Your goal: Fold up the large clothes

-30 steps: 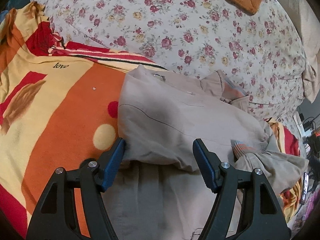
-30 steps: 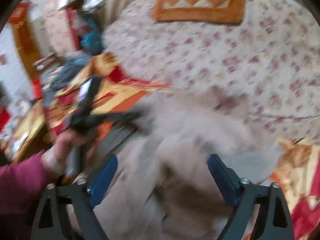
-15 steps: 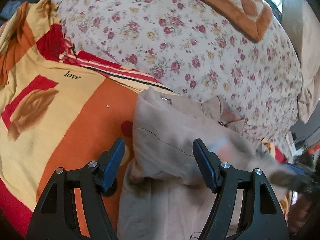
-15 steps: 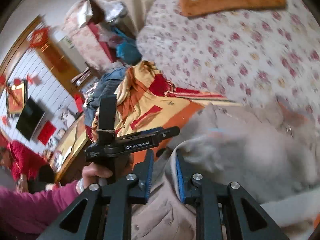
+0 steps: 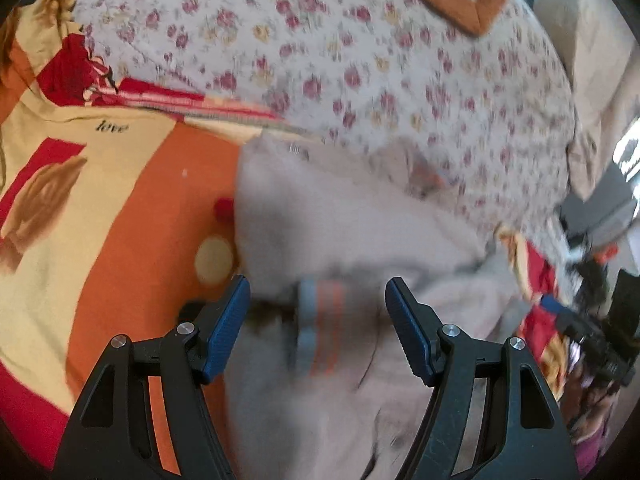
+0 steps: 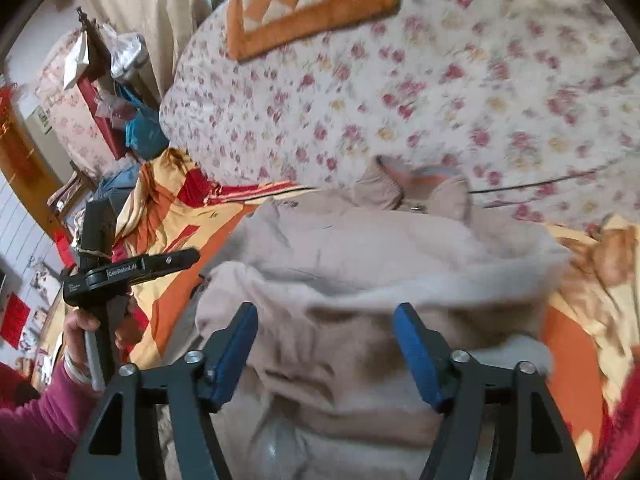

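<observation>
A beige jacket (image 5: 328,216) lies partly folded on an orange, yellow and red blanket (image 5: 120,208). A sleeve cuff with grey and orange stripes (image 5: 320,320) lies across it, between the fingers of my left gripper (image 5: 318,312), which is open and empty just above the cloth. In the right wrist view the jacket (image 6: 380,256) fills the middle, collar at the far edge. My right gripper (image 6: 326,340) is open over a folded-over sleeve. The left gripper (image 6: 132,270) shows there at the left, held in a hand.
A floral quilt (image 5: 360,60) is heaped behind the jacket, with an orange checked cushion (image 6: 312,0) on top. Cluttered furniture and bags (image 6: 104,92) stand at the far left in the right wrist view. The blanket's edge and dark clutter (image 5: 592,320) lie to the right.
My right gripper, shut on the sleeve half a second ago, has opened and let it go across the jacket. The striped cuff now lies between my left fingers. The left gripper stays open.
</observation>
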Demonstrator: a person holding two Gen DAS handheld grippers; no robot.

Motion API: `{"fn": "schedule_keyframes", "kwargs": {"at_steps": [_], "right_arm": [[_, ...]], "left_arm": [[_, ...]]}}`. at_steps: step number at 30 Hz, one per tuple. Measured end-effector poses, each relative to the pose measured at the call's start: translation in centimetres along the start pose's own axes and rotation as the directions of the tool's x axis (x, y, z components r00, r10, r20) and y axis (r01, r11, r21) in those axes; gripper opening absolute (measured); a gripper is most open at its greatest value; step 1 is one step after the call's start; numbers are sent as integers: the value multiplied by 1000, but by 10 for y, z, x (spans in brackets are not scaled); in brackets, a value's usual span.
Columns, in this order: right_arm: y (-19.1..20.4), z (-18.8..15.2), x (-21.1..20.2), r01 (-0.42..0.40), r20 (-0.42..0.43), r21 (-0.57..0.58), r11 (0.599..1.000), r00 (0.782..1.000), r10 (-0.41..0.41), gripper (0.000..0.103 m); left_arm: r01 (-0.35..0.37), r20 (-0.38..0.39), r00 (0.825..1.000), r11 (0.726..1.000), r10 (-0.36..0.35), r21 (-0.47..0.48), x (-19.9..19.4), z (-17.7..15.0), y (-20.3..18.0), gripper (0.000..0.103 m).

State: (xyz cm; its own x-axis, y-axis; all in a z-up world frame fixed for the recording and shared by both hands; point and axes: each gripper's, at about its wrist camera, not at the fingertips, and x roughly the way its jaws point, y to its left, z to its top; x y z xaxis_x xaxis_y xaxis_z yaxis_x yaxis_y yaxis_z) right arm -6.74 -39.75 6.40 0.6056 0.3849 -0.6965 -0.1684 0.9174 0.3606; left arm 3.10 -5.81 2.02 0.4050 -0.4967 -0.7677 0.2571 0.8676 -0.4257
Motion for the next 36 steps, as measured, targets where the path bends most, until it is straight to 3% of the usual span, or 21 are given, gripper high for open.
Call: {"fn": "schedule_keyframes", "kwargs": {"at_steps": [4, 8, 12, 13, 18, 23, 28, 29, 30, 32, 34, 36], "right_arm": [[-11, -25, -3, 18, -43, 29, 999, 999, -17, 69], [-22, -42, -2, 26, -53, 88, 996, 998, -22, 69], [-23, -40, -9, 14, -22, 116, 993, 1000, -11, 69], [-23, -40, -13, 23, -7, 109, 994, 1000, -22, 69], [-30, -36, -23, 61, 37, 131, 989, 997, -67, 69], [-40, -37, -18, 54, 22, 182, 982, 998, -59, 69], [-41, -41, -11, 48, 10, 189, 981, 999, -51, 70], [-41, -41, -10, 39, 6, 199, 979, 999, -41, 71], [-42, -42, -9, 29, 2, 206, 978, 1000, -30, 72], [-41, -44, -8, 26, -4, 204, 979, 1000, -26, 73], [-40, -45, -7, 35, -6, 194, 980, 999, -34, 73], [-41, -45, -6, 31, -6, 199, 979, 1000, -30, 73]], "left_arm": [[28, -67, 997, 999, -26, 22, 7, -19, -1, 70], [-3, -76, 997, 997, 9, 79, 23, -28, -13, 68], [-1, -72, 997, 988, 12, 157, 27, -27, -31, 23], [-3, -62, 998, 985, 14, 173, 25, -26, -34, 16], [45, 60, 997, 987, -55, 155, -5, -6, -40, 6], [55, 78, 995, 988, -67, 146, -11, 4, -36, 6], [-3, 57, 998, 994, -3, 107, -2, 0, -26, 10], [-18, 45, 999, 997, 15, 77, 1, 1, -20, 23], [-18, 32, 999, 998, 17, 59, 2, 1, -16, 44], [15, 17, 1000, 1000, -15, 21, 3, -2, -10, 59], [22, 0, 1000, 999, -22, 23, 4, -7, -11, 61], [-17, -32, 999, 998, 19, 57, 8, -12, -16, 62]]}}
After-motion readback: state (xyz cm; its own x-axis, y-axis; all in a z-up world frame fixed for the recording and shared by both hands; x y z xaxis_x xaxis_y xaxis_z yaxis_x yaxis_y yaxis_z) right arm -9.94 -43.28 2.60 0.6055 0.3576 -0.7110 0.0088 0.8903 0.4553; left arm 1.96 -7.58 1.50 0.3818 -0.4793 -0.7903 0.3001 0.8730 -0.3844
